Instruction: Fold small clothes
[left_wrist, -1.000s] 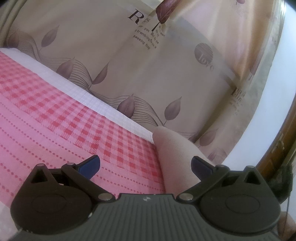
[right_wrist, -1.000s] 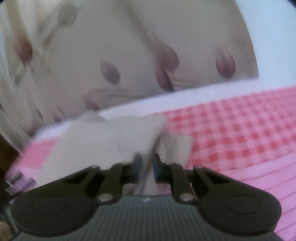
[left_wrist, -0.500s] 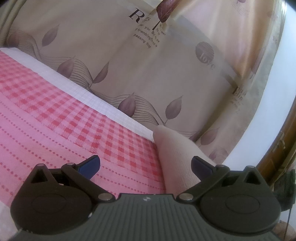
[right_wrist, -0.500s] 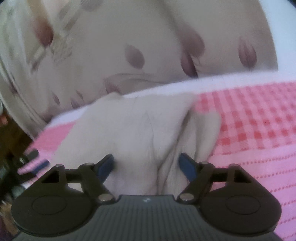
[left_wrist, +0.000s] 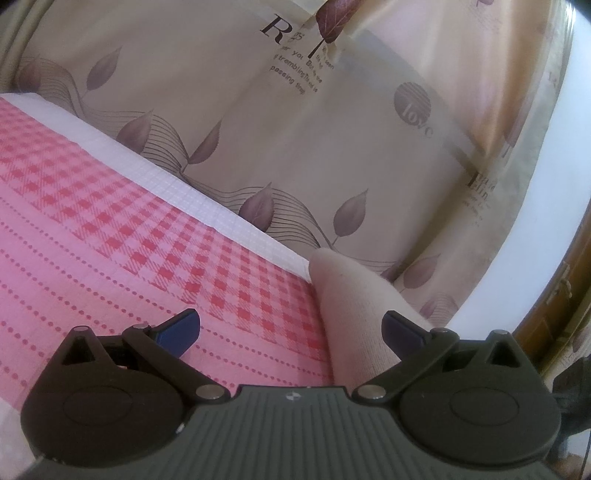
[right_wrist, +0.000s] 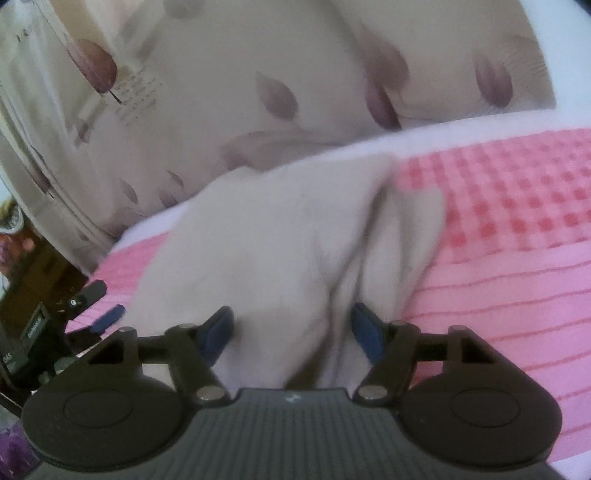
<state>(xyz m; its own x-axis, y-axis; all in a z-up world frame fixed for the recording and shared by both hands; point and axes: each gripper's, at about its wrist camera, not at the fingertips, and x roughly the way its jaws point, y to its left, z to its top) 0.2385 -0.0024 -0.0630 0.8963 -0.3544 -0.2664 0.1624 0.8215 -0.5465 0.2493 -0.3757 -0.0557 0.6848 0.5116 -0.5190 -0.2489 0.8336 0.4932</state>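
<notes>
A small beige garment lies folded on the pink checked bedspread near its far edge. My right gripper is open, with its blue fingertips on either side of the garment's near end. The view is blurred. In the left wrist view the same garment shows as a pale fold at the right. My left gripper is open and empty, low over the bedspread, with its right fingertip against the garment's edge.
A beige curtain with purple leaf prints hangs right behind the bed's white edge. A brown wooden frame stands at the far right. My left gripper also shows in the right wrist view, at the left.
My right gripper was shut on the garment a second ago and has opened, letting it drop onto the bed. It has moved in closer. My left gripper has barely moved.
</notes>
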